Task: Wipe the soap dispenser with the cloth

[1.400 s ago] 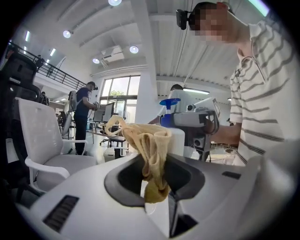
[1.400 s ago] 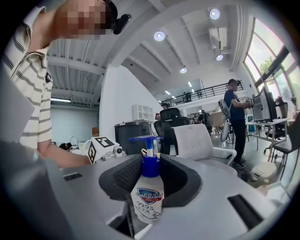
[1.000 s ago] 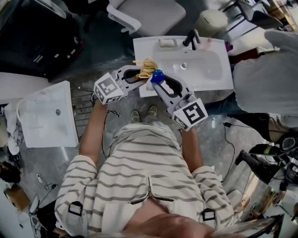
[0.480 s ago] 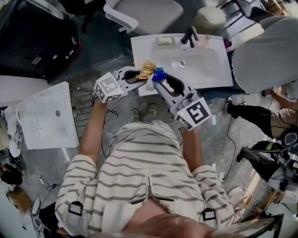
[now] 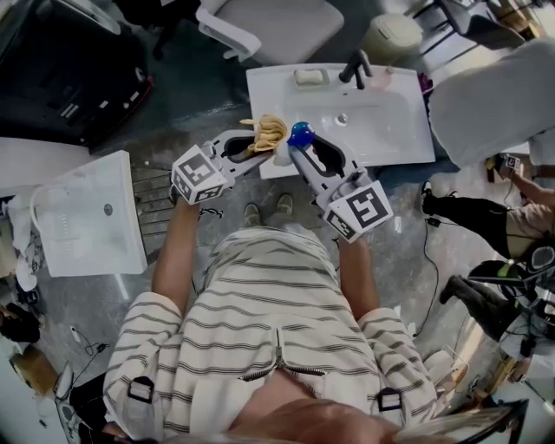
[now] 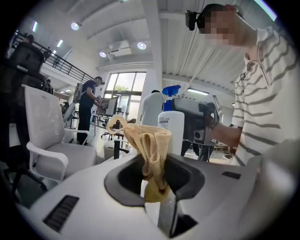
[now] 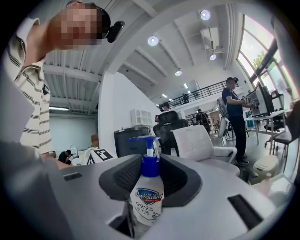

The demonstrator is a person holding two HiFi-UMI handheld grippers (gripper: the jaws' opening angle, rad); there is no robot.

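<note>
My right gripper (image 5: 293, 149) is shut on a white soap dispenser (image 7: 146, 199) with a blue pump (image 5: 300, 133), holding it upright in front of the sink. My left gripper (image 5: 258, 143) is shut on a bunched yellow cloth (image 5: 269, 131), which hangs out of its jaws (image 6: 149, 154). In the head view the cloth sits just left of the dispenser, close beside its pump. The left gripper view shows the dispenser (image 6: 171, 129) a little beyond the cloth, with the right gripper behind it. Whether cloth and bottle touch I cannot tell.
A white sink (image 5: 399, 130) with a black tap (image 5: 356, 68) and a soap bar (image 5: 309, 77) lies ahead. A second basin (image 5: 87, 217) rests on the floor at left. A white office chair (image 5: 277, 26) stands behind the sink. People stand at the right.
Both grippers have shifted slightly toward the sink and rolled a little; the cloth has edged nearer the pump. The grips are unchanged.
</note>
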